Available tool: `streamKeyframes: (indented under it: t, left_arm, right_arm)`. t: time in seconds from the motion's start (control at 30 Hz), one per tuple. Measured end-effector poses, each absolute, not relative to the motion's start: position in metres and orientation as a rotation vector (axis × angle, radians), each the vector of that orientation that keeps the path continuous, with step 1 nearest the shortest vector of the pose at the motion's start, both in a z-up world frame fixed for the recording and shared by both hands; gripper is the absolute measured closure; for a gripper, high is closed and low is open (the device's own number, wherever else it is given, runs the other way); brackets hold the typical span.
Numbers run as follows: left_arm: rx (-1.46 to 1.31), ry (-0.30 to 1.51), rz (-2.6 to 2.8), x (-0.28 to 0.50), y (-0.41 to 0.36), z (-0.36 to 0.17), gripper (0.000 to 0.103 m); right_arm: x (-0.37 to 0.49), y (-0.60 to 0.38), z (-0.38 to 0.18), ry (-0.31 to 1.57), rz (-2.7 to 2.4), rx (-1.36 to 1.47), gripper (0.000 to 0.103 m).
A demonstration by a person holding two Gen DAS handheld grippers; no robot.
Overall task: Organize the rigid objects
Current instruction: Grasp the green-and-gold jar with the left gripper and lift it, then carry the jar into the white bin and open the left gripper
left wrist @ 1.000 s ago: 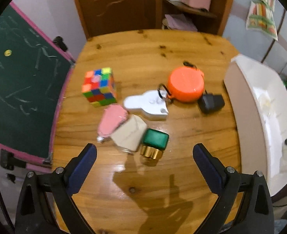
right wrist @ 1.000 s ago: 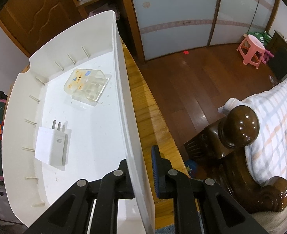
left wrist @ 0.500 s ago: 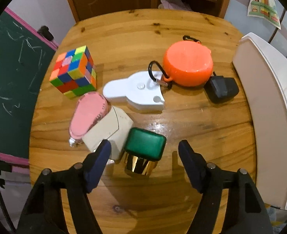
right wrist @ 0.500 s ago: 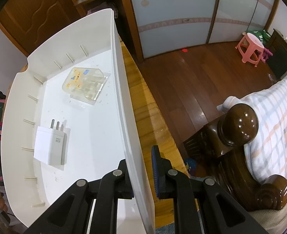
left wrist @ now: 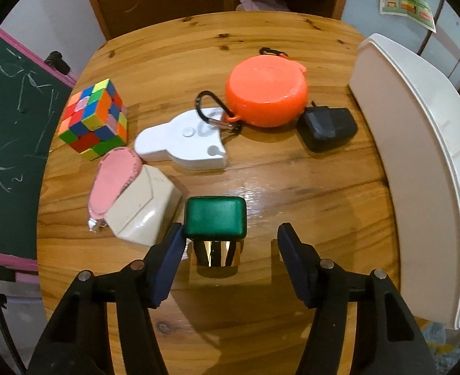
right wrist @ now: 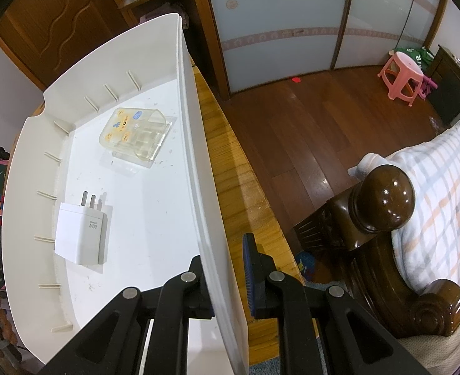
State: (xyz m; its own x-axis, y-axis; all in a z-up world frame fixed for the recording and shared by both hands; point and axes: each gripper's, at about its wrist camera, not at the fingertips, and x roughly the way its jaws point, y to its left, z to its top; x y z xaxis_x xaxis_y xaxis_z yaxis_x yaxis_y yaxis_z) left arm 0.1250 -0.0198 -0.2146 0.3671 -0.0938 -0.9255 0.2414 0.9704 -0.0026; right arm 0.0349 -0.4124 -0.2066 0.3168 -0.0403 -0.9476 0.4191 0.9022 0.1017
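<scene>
Left gripper (left wrist: 231, 243) just been closing around green-capped gold bottle (left wrist: 214, 231) on wooden table (left wrist: 292, 187); left pad touching, right pad apart, nothing clenched yet. Beige box (left wrist: 142, 209) just beside bottle, crowding left finger. Right gripper (right wrist: 226, 268) clamped on white bin (right wrist: 195, 143) wall. Only right view shows bin's contents: white charger (right wrist: 81, 234) marked "80W".
</scene>
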Motion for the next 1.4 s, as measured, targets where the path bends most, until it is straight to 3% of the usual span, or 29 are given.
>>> streamKeyframes:
  t: [0.37, 0.43, 0.73, 1.4]
  left_arm:
    - [0.083, 1.219, -0.197, 0.138, -0.018, -0.228, 0.048]
    - [0.082, 1.209, -0.182, 0.14, -0.017, -0.227, 0.058]
    - [0.034, 1.226, -0.146, 0.133, -0.009, -0.221, 0.058]
    - [0.021, 1.003, -0.434, 0.101, -0.082, -0.054, 0.058]
  right_arm:
    - [0.034, -0.413, -0.208, 1.217, -0.314, 0.363, 0.089]
    - [0.035, -0.413, -0.208, 1.217, -0.314, 0.363, 0.089]
    - [0.034, -0.413, -0.208, 1.215, -0.313, 0.369, 0.089]
    - [0.032, -0.416, -0.21, 1.201, -0.292, 0.399, 0.089]
